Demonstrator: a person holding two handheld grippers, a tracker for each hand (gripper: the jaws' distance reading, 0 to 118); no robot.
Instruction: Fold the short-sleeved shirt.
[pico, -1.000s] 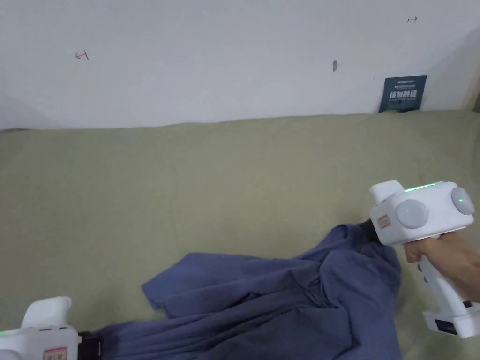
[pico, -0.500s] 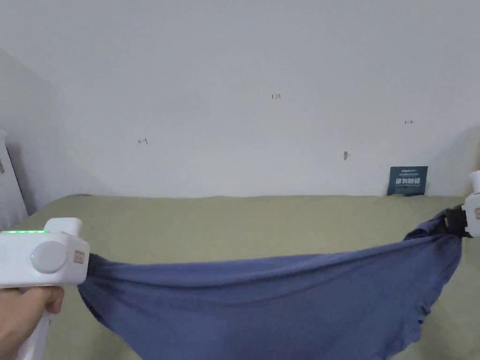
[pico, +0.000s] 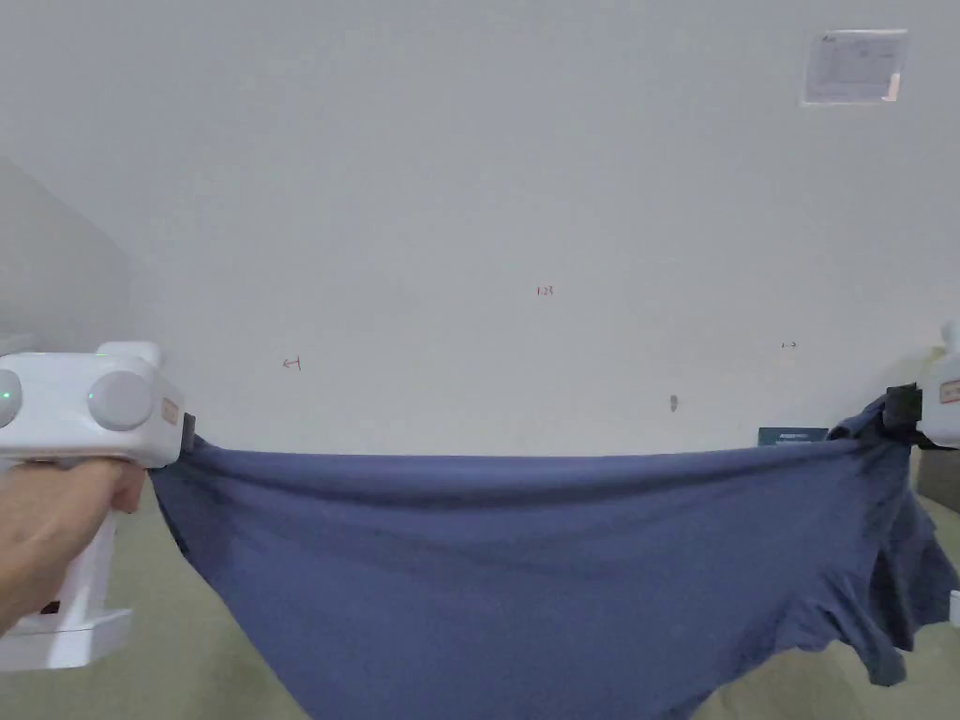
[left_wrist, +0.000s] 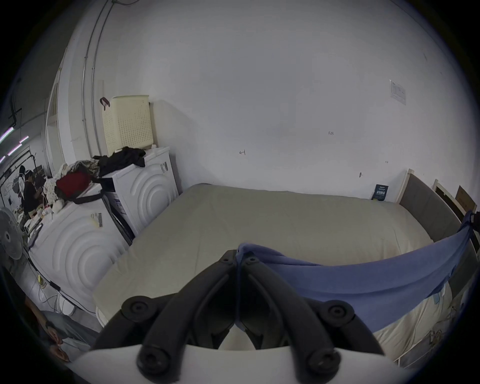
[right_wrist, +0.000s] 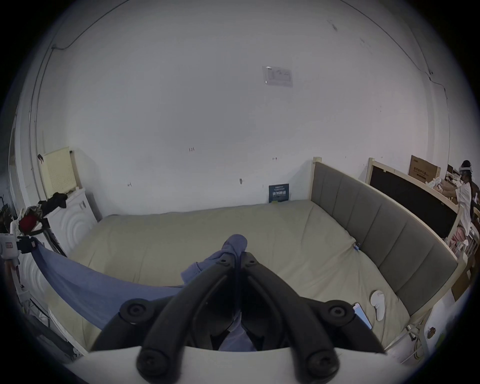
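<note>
Above the bed (pico: 169, 656) I hold the shirt (pico: 525, 562) stretched wide in the air, one corner in each tool. My left gripper (left_wrist: 240, 259) is clenched on the shirt's edge, jaws pressed together with cloth between them; my right gripper (right_wrist: 237, 256) is clamped the same way on a bunched corner. I judge this the spreading step, before any fold. Next I need to lower both hands evenly and lay it flat on the bed, keeping the top edge taut so nothing bunches underneath
</note>
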